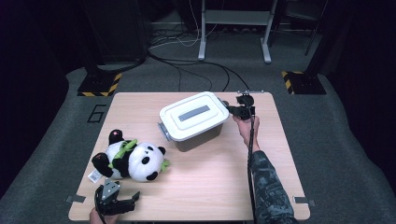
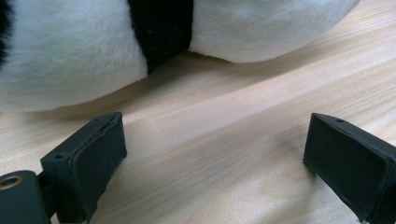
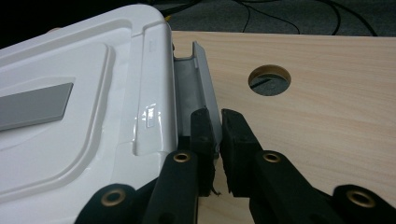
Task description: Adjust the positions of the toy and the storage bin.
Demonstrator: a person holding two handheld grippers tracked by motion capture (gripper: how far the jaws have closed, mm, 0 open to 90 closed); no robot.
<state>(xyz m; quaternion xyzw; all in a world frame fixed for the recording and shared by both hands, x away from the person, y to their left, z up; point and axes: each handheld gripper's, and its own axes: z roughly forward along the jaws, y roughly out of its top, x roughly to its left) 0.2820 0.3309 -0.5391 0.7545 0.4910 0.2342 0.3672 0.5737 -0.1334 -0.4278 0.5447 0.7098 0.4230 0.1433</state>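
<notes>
A storage box with a white lid (image 1: 194, 116) stands at the table's far middle. The grey latch (image 3: 198, 79) at its right end is flipped outward. My right gripper (image 3: 215, 126) is shut on that latch's edge, one pad on each face; in the high view the gripper (image 1: 229, 108) sits against the box's right end. A plush panda (image 1: 130, 158) lies at the near left. My left gripper (image 1: 130, 201) rests low at the table's front left edge, jaws open and empty. In the left gripper view its jaws (image 2: 215, 140) stand wide apart, a short way from the panda's fur (image 2: 70, 51).
The box's other grey latch (image 1: 163, 131) faces the panda. A round hole (image 3: 269, 79) pierces the wooden table (image 1: 210, 177) just beyond the right gripper. Cables and a desk frame lie on the floor behind the table.
</notes>
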